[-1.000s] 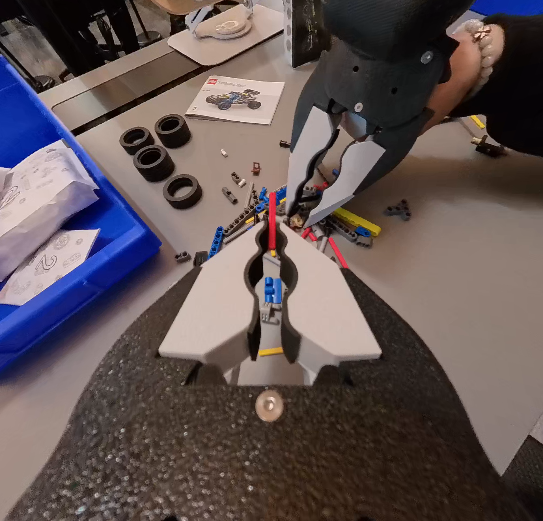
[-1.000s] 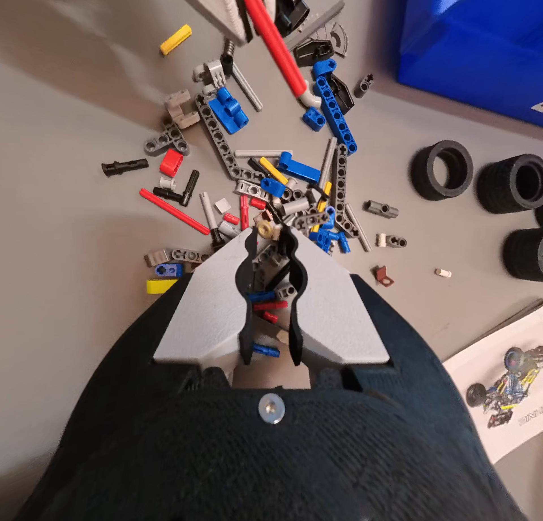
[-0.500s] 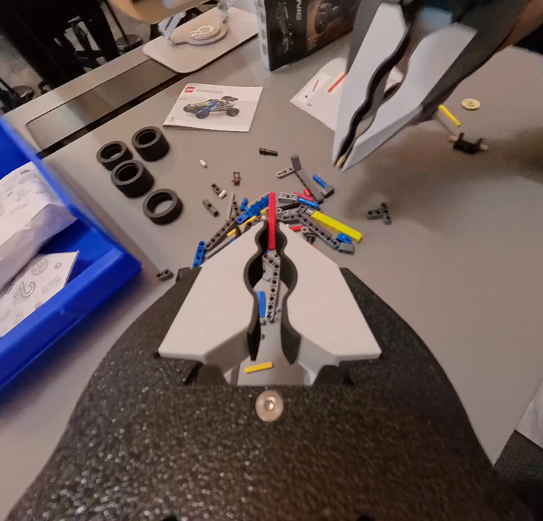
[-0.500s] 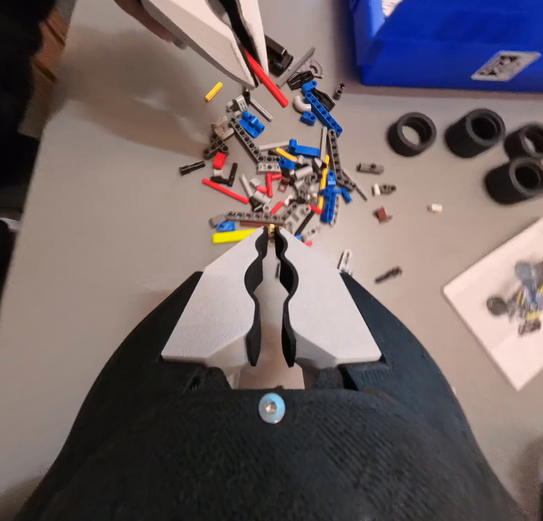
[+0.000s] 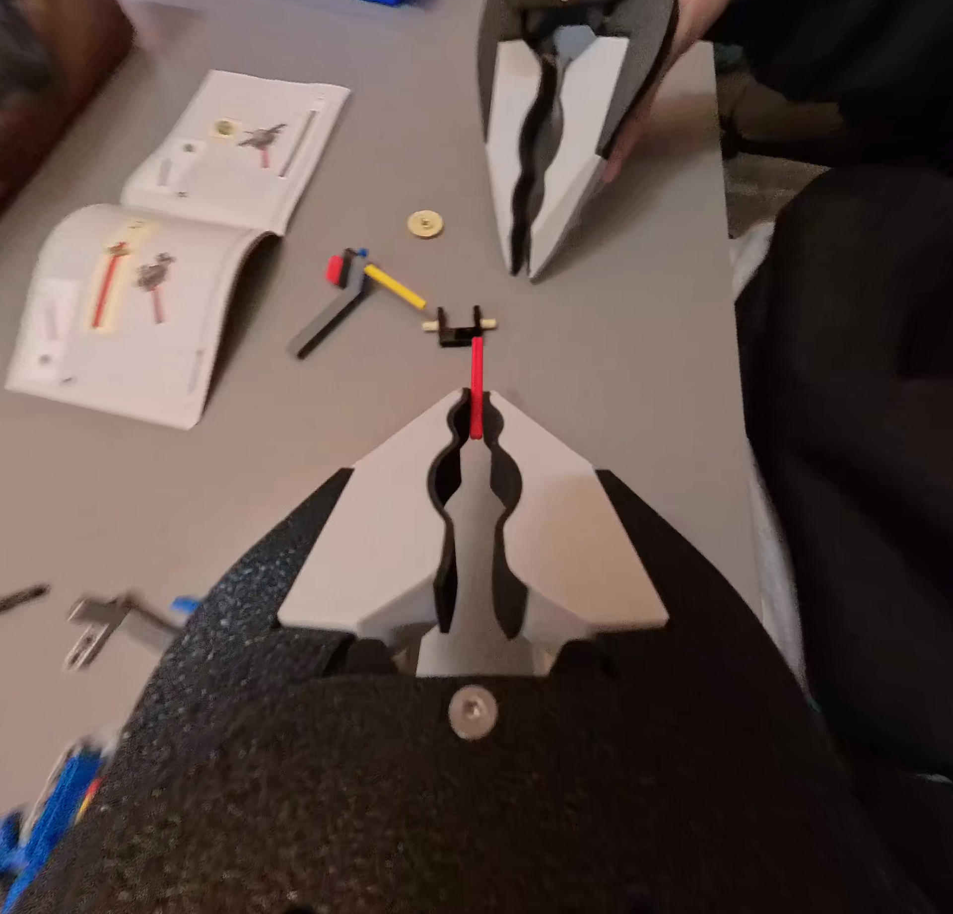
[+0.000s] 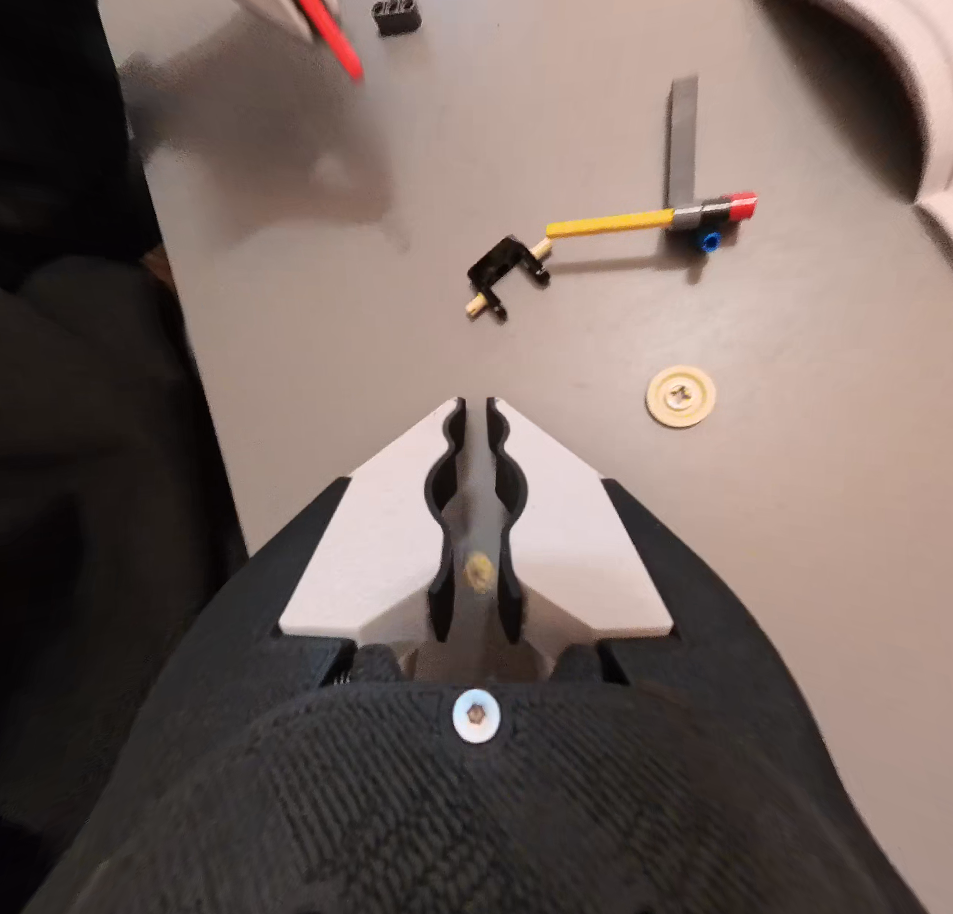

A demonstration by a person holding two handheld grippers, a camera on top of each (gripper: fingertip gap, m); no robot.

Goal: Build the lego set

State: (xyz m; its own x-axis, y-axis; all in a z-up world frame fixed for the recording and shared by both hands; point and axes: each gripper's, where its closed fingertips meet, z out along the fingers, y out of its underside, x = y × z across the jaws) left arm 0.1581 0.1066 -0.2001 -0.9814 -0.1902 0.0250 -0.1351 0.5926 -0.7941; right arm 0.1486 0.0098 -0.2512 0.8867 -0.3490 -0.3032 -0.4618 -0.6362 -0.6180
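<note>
My left gripper (image 5: 475, 399) is shut on a red axle (image 5: 475, 373) that sticks out forward. The axle's tip is just short of a black bracket with a tan pin (image 5: 459, 328) on the grey table. Beside the bracket lies a yellow axle joined to a grey beam and a red bush (image 5: 361, 283). My right gripper (image 6: 475, 404) hovers over the table with its jaws a narrow gap apart and nothing at the tips. A small blurred tan piece (image 6: 478, 572) shows through the gap further back. A tan disc (image 6: 680, 396) lies to its right.
An open instruction booklet (image 5: 154, 249) lies at the left. Loose grey pieces (image 5: 103, 626) and blue pieces (image 5: 41, 812) lie at the lower left. A dark grey piece (image 6: 396, 10) lies beyond the bracket. The table edge and a person's dark clothing (image 5: 851, 425) are close on the right. Left tips to right tips: about 12 cm. To reach the tan disc (image 6: 680, 396) in a straight line is about 6 cm for my right fingers, about 15 cm for my left. Look for it in the left wrist view (image 5: 427, 222) too. My right gripper's tips are some 9 cm from the red bush (image 5: 361, 283).
Both grippers have left the pile of loose pieces and moved over to the open booklet. The left still holds the red axle. The tan piece is no longer at the right gripper's tips.
</note>
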